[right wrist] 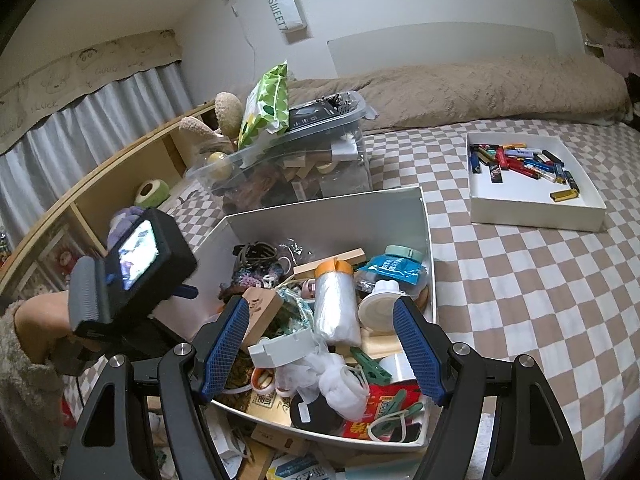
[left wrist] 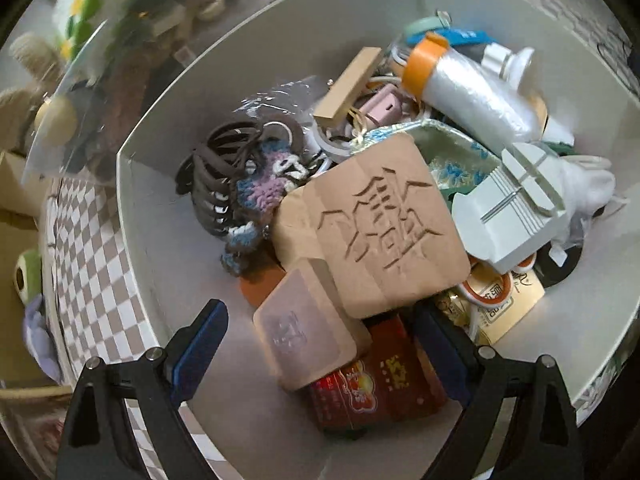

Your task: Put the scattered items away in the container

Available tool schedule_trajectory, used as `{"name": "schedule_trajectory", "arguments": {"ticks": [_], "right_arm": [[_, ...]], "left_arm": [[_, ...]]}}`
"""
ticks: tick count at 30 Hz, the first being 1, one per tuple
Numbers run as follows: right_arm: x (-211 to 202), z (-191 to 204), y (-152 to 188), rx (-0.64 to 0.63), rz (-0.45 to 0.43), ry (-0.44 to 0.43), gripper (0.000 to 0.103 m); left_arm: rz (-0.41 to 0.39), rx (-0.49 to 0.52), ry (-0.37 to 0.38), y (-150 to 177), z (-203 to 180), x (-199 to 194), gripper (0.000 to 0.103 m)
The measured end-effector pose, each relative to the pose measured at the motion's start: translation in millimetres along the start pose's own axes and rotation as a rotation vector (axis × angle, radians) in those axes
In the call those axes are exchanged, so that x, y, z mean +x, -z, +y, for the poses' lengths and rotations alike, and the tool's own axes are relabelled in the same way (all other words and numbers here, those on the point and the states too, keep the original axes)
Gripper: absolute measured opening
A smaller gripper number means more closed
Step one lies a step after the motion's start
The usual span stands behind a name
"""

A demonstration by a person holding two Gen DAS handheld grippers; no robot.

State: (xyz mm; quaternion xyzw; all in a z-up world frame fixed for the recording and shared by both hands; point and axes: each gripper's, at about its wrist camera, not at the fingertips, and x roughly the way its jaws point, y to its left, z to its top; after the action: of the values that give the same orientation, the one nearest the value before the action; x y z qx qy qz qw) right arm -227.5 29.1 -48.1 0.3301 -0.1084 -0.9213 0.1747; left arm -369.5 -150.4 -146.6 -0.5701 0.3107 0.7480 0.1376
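Checkered bedspread [right wrist: 520,280] carries everything. On it, at centre, the white container [right wrist: 332,216], open-topped and already crowded. Behind it, touching or just beside its far wall, a clear plastic bin [right wrist: 320,168] with a green packet [right wrist: 266,100] resting on its lid. Well apart to the right, a shallow white tray [right wrist: 536,208] of lighters.

Inside the container, largest first: carved wooden block [left wrist: 376,228] lying tilted on the pile; plastic-wrap roll with orange cap [left wrist: 464,88]; grey plastic holder [left wrist: 516,212]; red packet [left wrist: 380,384] at the near wall; smaller wooden block [left wrist: 312,328] with a translucent face, leaning on the red packet; crochet keychain [left wrist: 256,192] beside dark hair ties [left wrist: 216,184].

Left gripper [left wrist: 320,356] points down into the container, fingers spread, the smaller block and red packet between them; contact with the pads cannot be told. Right gripper [right wrist: 320,352] hovers over the container's near side, fingers spread, pinching nothing. More loose items lie outside the near wall.
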Motion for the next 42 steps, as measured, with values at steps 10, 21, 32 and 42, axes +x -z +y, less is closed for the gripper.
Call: {"name": "schedule_trajectory", "arguments": {"ticks": [10, 21, 32, 42], "right_arm": [[0.9, -5.7, 0.5, 0.015, 0.001, -0.009, 0.075], [-1.9, -9.2, -0.9, 0.023, -0.006, -0.014, 0.075], [-4.2, -11.5, -2.8, 0.03, -0.013, -0.015, 0.075], [-5.8, -11.6, -3.1, 0.028, -0.016, -0.018, 0.075]], "left_arm": [[-0.103, -0.101, -0.032, -25.4, 3.0, -3.9, 0.096], [-0.093, -0.402, 0.349, -24.0, 21.7, 9.8, 0.094], [-0.179, -0.524, 0.505, -21.7, 24.6, -1.2, 0.095], [-0.241, -0.451, 0.484, -23.5, 7.6, -20.2, 0.095]]}}
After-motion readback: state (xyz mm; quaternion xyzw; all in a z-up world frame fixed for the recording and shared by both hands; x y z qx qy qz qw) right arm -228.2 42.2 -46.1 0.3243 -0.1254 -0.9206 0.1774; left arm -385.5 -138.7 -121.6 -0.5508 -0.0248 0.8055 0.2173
